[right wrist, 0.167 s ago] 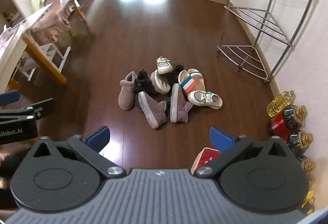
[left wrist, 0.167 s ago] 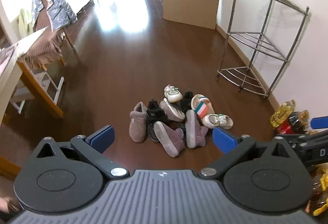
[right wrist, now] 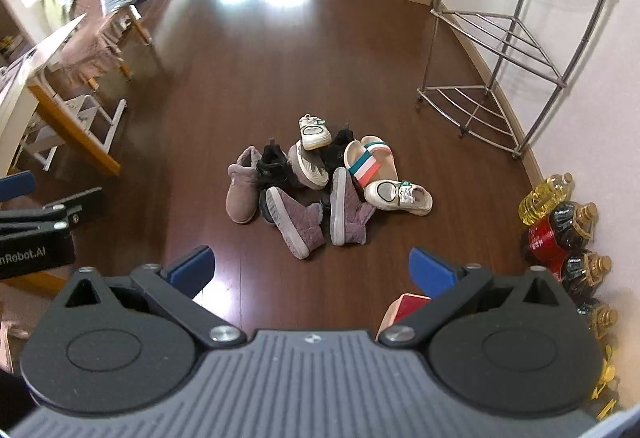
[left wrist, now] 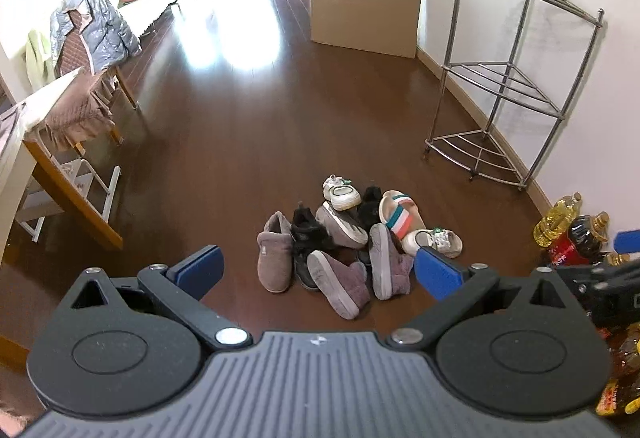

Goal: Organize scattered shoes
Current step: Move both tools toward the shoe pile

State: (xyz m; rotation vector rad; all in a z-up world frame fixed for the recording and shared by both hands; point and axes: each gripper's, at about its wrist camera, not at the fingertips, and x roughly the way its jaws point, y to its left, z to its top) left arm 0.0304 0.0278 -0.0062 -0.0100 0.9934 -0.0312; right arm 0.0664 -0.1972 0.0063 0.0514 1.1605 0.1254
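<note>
Dark wood floor (left wrist: 224,165) carries the pile of shoes (left wrist: 344,238), heaped together in the middle of the room, well clear of both tongs. Left tongs (left wrist: 318,270) hang above the floor with blue pads spread wide and nothing between them, aimed down at the pile at twelve o'clock. Right tongs (right wrist: 312,270) hold the same pose, wide apart and empty, with the pile at twelve o'clock too. Within the heap, two purple boots (right wrist: 316,213) lie on their sides nearest the tongs, a striped slide (right wrist: 370,159) and a white sneaker (right wrist: 400,195) at about one o'clock. Steel corner rack (left wrist: 508,85) stands by the wall at two o'clock, oil bottles (right wrist: 560,222) at three o'clock.
</note>
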